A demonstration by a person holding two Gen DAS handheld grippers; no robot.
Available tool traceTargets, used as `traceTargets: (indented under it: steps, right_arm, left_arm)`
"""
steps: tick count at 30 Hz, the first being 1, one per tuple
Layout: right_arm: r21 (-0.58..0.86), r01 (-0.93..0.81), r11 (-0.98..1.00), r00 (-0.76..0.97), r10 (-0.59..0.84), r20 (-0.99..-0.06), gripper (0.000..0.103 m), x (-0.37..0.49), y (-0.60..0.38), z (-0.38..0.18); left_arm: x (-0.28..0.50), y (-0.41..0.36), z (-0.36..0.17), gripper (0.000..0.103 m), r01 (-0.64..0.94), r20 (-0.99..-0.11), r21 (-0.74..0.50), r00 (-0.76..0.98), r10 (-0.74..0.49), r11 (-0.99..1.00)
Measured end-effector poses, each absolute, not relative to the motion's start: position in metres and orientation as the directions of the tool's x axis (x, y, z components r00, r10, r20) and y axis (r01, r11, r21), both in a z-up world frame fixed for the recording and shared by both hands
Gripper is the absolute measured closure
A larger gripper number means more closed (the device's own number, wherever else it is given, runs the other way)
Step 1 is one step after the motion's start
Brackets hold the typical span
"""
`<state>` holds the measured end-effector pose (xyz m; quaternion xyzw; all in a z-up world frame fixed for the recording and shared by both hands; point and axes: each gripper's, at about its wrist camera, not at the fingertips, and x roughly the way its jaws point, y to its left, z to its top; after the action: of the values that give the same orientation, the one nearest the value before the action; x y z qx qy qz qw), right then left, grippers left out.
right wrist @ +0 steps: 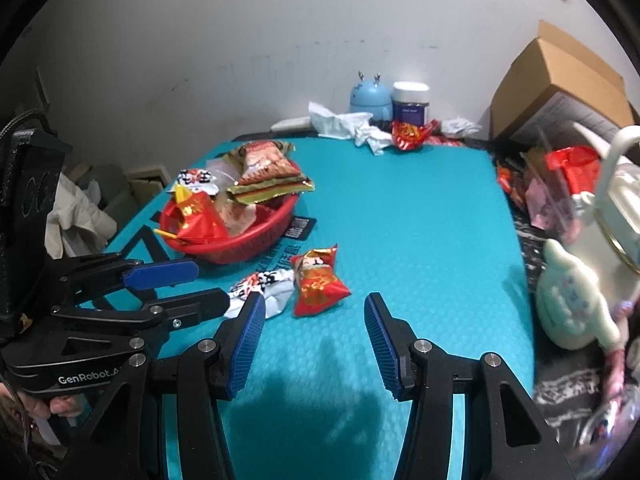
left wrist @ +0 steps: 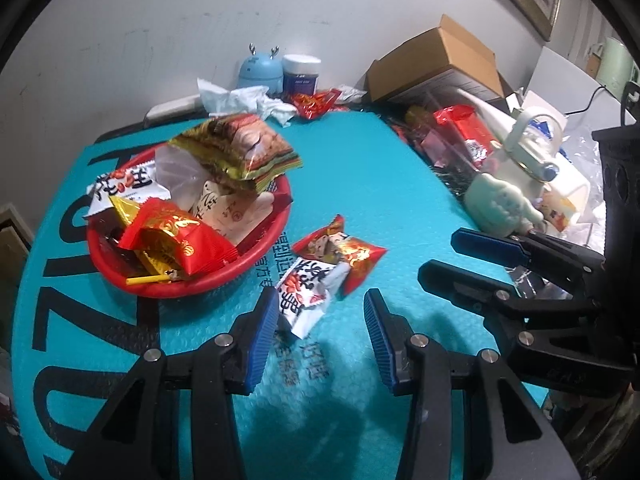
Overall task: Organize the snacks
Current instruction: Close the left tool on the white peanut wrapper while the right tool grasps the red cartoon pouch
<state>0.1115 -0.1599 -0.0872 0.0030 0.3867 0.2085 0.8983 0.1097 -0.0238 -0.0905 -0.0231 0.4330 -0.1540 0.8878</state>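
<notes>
- Snacks: a white packet (left wrist: 306, 300) and red packet (left wrist: 352, 254) lie touching at mid-frame on the teal counter (left wrist: 380, 184).
- Red basket (left wrist: 256, 256), left of centre, holds more packets.
- Left gripper (left wrist: 320, 334) and right gripper (right wrist: 316, 336): jaws spread wide, empty.

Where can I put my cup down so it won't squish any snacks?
The widest bare patch of teal mat lies between the red basket and the clutter along the right edge, by the white plush toy. The back edge has crumpled tissues. Two loose snack packets sit in front of the basket.
</notes>
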Motion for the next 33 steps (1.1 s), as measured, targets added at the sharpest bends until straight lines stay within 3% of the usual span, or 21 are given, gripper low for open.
traceTargets:
  steps: [18, 19, 21, 24, 33]
  right_arm:
    - [0.217, -0.433, 0.875, 0.482, 0.428, -0.764, 0.052, 0.184, -0.143, -0.138]
    - [0.222, -0.437, 0.872, 0.473, 0.433, -0.767, 0.053, 0.185, -0.142, -0.140]
    - [0.239, -0.443, 0.864, 0.452, 0.446, -0.773, 0.064, 0.186, -0.141, -0.146]
    - [0.252, -0.441, 0.861, 0.449, 0.455, -0.769, 0.067, 0.184, -0.142, -0.149]
    - [0.251, -0.418, 0.873, 0.449, 0.438, -0.778, 0.068, 0.170, -0.151, -0.146]
  left_arm:
    - [0.147, -0.019, -0.136, 0.060, 0.232, -0.815, -0.196, 0.501, -0.289, 0.953]
    - [0.149, -0.019, -0.138, 0.060, 0.234, -0.818, -0.196, 0.497, -0.290, 0.952]
    - [0.153, -0.020, -0.143, 0.060, 0.244, -0.824, -0.206, 0.479, -0.302, 0.948]
    - [0.155, -0.022, -0.145, 0.060, 0.255, -0.827, -0.201, 0.474, -0.303, 0.946]
    - [0.148, -0.036, -0.145, 0.063, 0.287, -0.830, -0.169, 0.475, -0.294, 0.943]
